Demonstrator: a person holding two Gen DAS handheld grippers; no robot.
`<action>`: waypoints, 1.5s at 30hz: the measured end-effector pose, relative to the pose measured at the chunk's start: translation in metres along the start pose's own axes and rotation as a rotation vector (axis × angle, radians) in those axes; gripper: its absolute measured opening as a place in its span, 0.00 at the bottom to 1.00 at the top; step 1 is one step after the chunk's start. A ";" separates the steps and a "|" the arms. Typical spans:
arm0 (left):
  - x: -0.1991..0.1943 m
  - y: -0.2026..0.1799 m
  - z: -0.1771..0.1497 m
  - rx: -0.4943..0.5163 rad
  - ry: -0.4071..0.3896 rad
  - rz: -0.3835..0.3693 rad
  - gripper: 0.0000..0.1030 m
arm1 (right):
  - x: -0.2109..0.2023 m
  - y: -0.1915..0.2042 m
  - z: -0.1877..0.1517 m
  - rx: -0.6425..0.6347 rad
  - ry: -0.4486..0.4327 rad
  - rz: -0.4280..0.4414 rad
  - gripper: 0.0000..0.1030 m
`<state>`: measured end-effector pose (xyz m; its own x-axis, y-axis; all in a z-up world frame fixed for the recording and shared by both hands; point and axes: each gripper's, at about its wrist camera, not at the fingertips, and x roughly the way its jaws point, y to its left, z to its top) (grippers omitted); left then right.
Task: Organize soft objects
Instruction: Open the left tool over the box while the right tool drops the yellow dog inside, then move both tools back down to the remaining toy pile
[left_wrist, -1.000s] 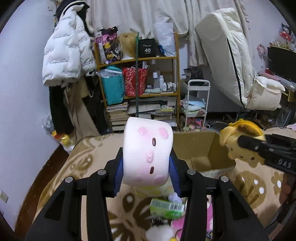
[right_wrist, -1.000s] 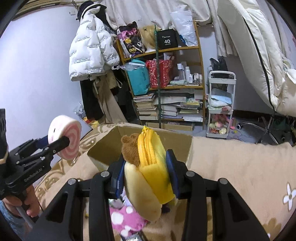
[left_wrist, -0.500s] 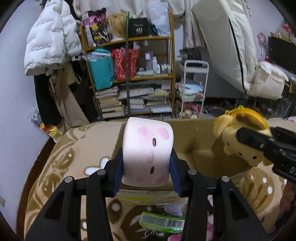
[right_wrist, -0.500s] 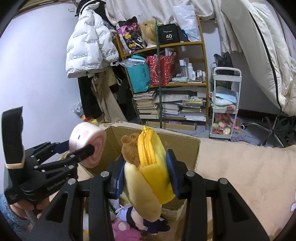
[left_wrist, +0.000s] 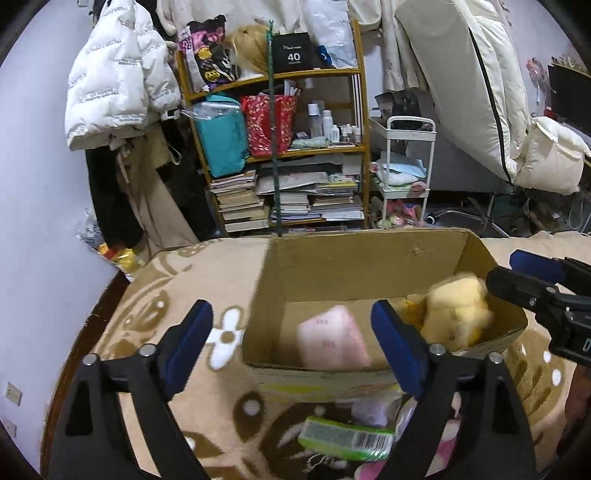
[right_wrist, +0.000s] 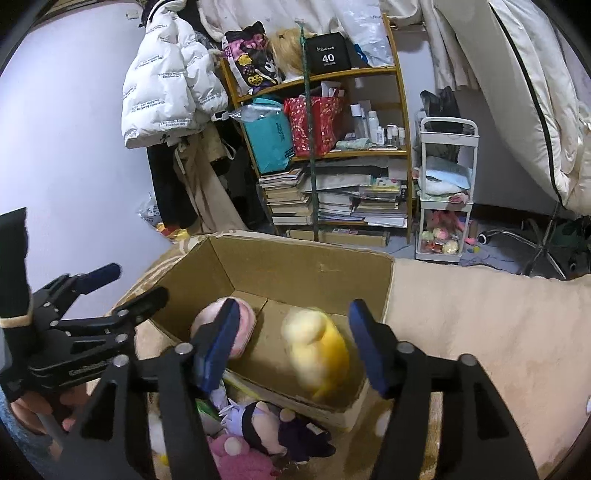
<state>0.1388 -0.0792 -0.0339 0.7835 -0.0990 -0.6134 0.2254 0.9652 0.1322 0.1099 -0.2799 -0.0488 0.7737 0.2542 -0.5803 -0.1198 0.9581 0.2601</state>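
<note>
Left wrist view: left tongs (left_wrist: 291, 347) spread wide apart, clamped on nothing, poised over the near wall of a cardboard box (left_wrist: 354, 258) sitting on a brown flower-patterned blanket (left_wrist: 177, 291). Pink cushion toy (left_wrist: 332, 338) lying on the box floor, near the near-left corner, apart from both pads. Blurred yellow plush (left_wrist: 456, 310) at the box's right side, just beside the tip of the right tongs (left_wrist: 532, 284), reaching in from the right edge with the two tips a little apart. Green packet (left_wrist: 345, 439) with a barcode lying on the blanket just outside the near wall. Wooden shelf (left_wrist: 284, 147) of books and bags standing against the far wall.

Right wrist view: right tongs (right_wrist: 291, 345) wide apart, gripping nothing, above the near-right part of the cardboard box (right_wrist: 306, 266). Blurred yellow plush (right_wrist: 319, 354) between the pads without touching either, inside the box near its near wall. Pink cushion toy (right_wrist: 236, 323) at the near-left inside the box, partly hidden behind the left pad. Left tongs (right_wrist: 127, 286) spread apart at the box's left rim, held in a hand (right_wrist: 27, 410). Heap of pink and purple dolls (right_wrist: 266, 435) piled on the blanket outside the near wall.
</note>
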 end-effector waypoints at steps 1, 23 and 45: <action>-0.005 0.003 -0.002 -0.001 -0.004 0.010 0.90 | -0.001 -0.001 0.000 0.007 0.001 0.001 0.69; -0.096 0.037 -0.049 -0.112 0.075 0.003 0.97 | -0.086 0.033 -0.030 0.018 -0.043 -0.030 1.00; -0.095 0.042 -0.083 -0.146 0.202 0.001 0.97 | -0.087 0.057 -0.060 -0.042 0.077 -0.027 1.00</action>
<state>0.0256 -0.0095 -0.0353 0.6488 -0.0621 -0.7585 0.1276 0.9914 0.0279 -0.0017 -0.2400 -0.0297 0.7267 0.2362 -0.6450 -0.1268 0.9690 0.2120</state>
